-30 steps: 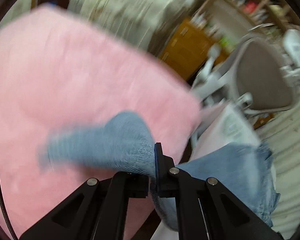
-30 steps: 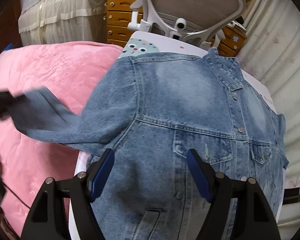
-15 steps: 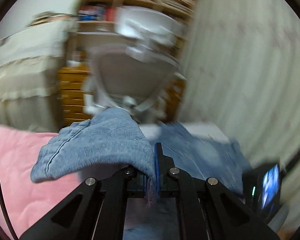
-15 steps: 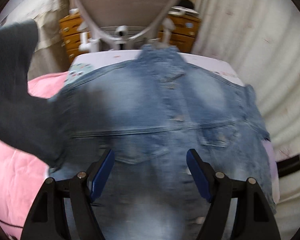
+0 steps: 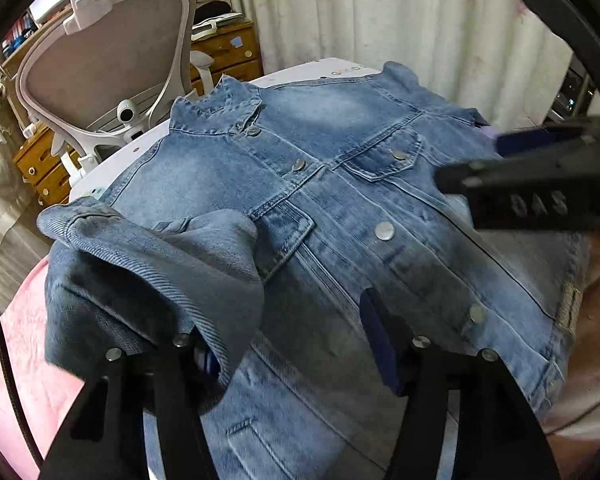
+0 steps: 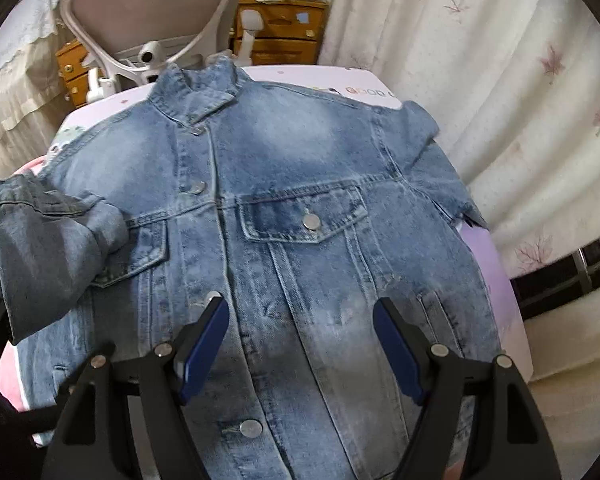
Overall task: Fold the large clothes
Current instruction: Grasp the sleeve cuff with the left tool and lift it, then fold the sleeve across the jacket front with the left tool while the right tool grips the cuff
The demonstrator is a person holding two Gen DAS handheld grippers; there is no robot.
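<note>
The left gripper point(image 5: 296, 354) is opening to drop the sleeve point(image 5: 152, 264) across the denim jacket point(image 5: 340, 184), while the right gripper point(image 6: 300, 350) hovers released, empty.

A faded blue denim jacket point(image 6: 284, 208), washed paler across the chest and darker along its seams, carries silver metal buttons point(image 6: 311, 222). Its folded sleeve point(image 5: 152, 268) shows a deeper, greyer blue. The table point(image 6: 364, 84) beneath is white, with small coloured print (too small to read). A pink quilt point(image 5: 24, 364) lies at one side. Cream curtains point(image 6: 480, 80) bear a sparse pink leaf pattern. The chair point(image 5: 96, 52) is white-framed with grey mesh; the drawers point(image 6: 280, 28) are honey-brown wood. Black gripper arms end in dark blue pads point(image 6: 202, 350).
</note>
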